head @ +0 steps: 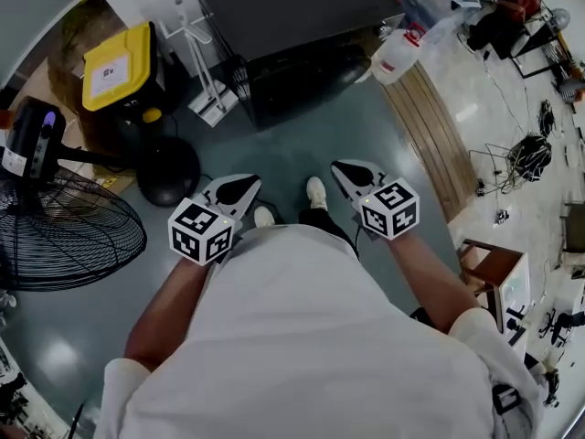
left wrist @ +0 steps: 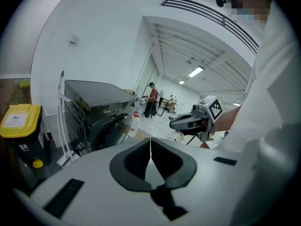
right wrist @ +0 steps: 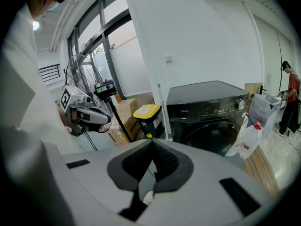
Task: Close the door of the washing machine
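The black front-loading washing machine (head: 292, 26) stands ahead of me, a few steps away. In the right gripper view its round door (right wrist: 211, 135) looks flush with the front of the machine (right wrist: 207, 107). The left gripper view shows the machine (left wrist: 94, 112) from its side. My left gripper (head: 236, 188) and right gripper (head: 352, 174) are held side by side at waist height, well short of the machine. Both are shut with nothing between the jaws. The left gripper (left wrist: 150, 140) and right gripper (right wrist: 151, 142) touch nothing.
A yellow-lidded bin (head: 117, 62) and a white rack (head: 206, 71) stand left of the machine. A standing fan (head: 55, 227) with a round base (head: 169, 172) is at my left. A white bag (head: 398, 55), wooden planks (head: 430, 135), a wooden stool (head: 489, 273) and cables lie right.
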The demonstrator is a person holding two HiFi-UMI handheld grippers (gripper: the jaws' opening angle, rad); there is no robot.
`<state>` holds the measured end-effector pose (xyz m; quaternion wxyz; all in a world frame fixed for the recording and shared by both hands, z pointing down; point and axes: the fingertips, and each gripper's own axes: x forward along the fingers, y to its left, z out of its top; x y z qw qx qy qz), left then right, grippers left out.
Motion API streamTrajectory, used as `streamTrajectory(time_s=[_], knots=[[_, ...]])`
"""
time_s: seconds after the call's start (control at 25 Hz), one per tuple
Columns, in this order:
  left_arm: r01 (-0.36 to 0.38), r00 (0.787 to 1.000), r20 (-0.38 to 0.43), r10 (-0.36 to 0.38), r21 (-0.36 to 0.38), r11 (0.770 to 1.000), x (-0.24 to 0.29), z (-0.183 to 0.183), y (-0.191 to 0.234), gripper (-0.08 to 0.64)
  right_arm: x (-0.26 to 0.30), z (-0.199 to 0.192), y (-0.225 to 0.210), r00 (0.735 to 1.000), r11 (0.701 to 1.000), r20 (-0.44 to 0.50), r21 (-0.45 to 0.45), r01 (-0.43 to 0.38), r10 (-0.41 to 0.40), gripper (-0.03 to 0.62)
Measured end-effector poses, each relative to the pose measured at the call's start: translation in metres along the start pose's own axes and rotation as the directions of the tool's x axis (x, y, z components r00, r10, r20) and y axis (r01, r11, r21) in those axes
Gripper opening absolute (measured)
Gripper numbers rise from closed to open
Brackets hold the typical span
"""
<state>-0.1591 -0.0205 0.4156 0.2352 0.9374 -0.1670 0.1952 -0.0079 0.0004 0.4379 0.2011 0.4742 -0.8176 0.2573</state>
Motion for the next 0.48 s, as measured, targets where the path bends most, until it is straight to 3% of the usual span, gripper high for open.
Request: streamTrajectory(time_s=[0.48], knots=[[-0.005,1.0,0.003,0.005,-0.005,1.0,-0.0013,-0.0045,0.0026,0.02,-0.0001,0.0015,0.0003,1.0,1.0,0.003,-0.022,0.001,-0.001,0.006]])
